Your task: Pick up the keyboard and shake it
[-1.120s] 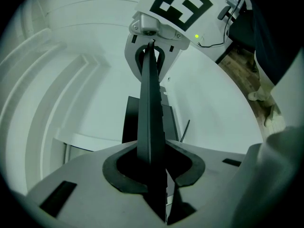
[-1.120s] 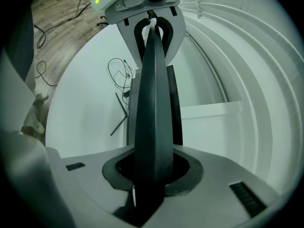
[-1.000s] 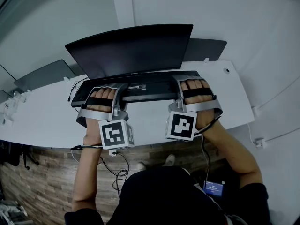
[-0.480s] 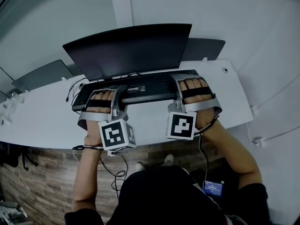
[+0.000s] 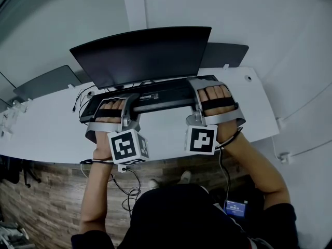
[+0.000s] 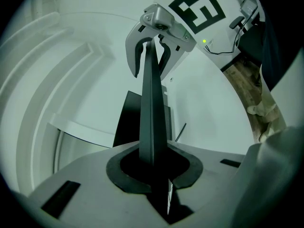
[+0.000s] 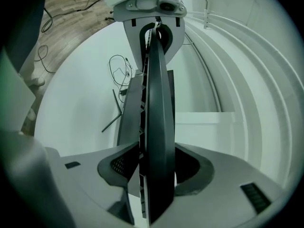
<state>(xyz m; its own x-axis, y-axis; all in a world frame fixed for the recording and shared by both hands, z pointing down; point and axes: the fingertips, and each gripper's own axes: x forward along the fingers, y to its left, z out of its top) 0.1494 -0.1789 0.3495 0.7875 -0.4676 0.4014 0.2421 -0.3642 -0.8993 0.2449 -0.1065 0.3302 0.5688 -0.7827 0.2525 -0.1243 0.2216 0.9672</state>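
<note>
The black keyboard (image 5: 161, 97) stretches across between the two tools, over the white worktop (image 5: 52, 134) and just in front of the dark monitor (image 5: 140, 53). The left tool (image 6: 154, 167) is pinched tight on the keyboard's left end. The right tool (image 7: 153, 167) has just been spreading its jaws, and they stand slightly clear of the keyboard's right end, which sits between them
</note>
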